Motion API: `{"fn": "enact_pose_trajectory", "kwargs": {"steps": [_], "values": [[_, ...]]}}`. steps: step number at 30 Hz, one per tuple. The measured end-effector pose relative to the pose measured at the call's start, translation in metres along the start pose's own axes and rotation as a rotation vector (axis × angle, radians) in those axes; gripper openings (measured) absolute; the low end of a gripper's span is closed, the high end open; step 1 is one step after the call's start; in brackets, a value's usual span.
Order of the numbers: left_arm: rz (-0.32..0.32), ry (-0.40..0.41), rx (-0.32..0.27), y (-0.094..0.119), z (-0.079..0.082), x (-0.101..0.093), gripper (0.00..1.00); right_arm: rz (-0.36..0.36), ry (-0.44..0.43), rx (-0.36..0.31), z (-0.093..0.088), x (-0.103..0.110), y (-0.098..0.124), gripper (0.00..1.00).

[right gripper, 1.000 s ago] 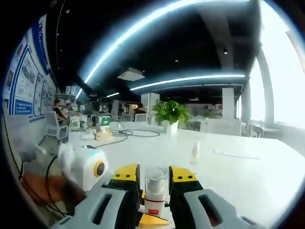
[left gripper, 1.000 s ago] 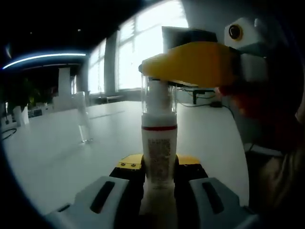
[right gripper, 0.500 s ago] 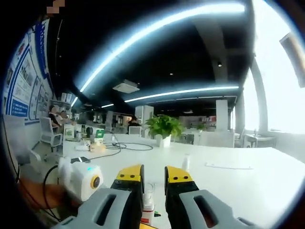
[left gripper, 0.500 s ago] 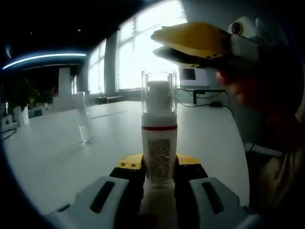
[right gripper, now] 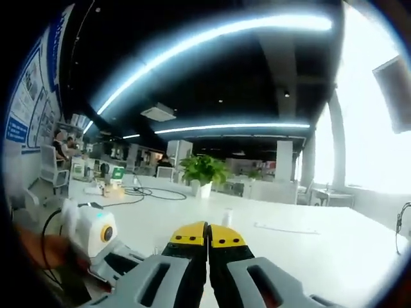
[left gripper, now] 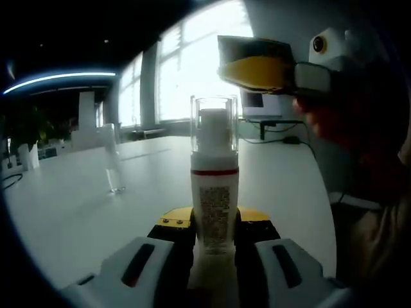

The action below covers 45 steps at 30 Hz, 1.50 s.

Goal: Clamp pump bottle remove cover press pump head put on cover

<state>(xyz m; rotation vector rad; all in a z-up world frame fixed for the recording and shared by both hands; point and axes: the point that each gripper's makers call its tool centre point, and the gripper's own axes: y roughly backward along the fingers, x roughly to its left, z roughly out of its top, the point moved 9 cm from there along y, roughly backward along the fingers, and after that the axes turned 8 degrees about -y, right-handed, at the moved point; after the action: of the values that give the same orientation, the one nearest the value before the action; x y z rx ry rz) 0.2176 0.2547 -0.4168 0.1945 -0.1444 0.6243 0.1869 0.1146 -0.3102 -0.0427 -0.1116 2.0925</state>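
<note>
A white pump bottle (left gripper: 214, 199) with a red band stands upright, and my left gripper (left gripper: 214, 223) is shut on its lower body. Its clear cover (left gripper: 214, 114) sits over the pump head. My right gripper (left gripper: 257, 64) hangs above and to the right of the cover, apart from it, with a hand (left gripper: 350, 131) behind it. In the right gripper view, my right gripper (right gripper: 207, 235) is shut, its yellow tips touching with nothing between them.
The white table (left gripper: 77, 212) stretches away to bright windows. A clear, tall container (left gripper: 112, 160) stands on it to the left of the bottle. In the right gripper view, a potted plant (right gripper: 202, 171), cables and a small bottle (right gripper: 226, 217) lie further off.
My right gripper stood around the cover a second ago. It has lifted off to the upper right and its jaws have shut empty. The cover stays on the bottle.
</note>
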Motion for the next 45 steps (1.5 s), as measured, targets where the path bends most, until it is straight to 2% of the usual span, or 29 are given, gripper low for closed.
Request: {"fn": "enact_pose_trajectory", "kwargs": {"steps": [14,20,26,29,36,45], "values": [[0.003,0.003,0.001,0.000,-0.001,0.001,0.14,-0.051,-0.017,-0.018,-0.001,-0.026,0.015,0.00],[0.003,0.006,0.001,0.000,-0.001,0.001,0.14,-0.042,-0.006,-0.009,-0.004,-0.036,0.020,0.00],[0.004,0.007,0.002,0.000,0.000,0.000,0.14,-0.031,-0.012,0.008,-0.015,-0.045,0.022,0.00],[0.004,0.006,0.002,0.000,0.000,0.000,0.14,-0.040,-0.018,0.028,-0.017,-0.041,0.020,0.00],[0.004,0.005,0.001,0.000,0.000,0.000,0.14,-0.048,-0.029,0.060,-0.039,-0.062,0.022,0.00],[0.003,0.006,0.001,0.000,0.000,0.000,0.14,-0.041,-0.019,0.077,-0.056,-0.072,0.024,0.00]]}}
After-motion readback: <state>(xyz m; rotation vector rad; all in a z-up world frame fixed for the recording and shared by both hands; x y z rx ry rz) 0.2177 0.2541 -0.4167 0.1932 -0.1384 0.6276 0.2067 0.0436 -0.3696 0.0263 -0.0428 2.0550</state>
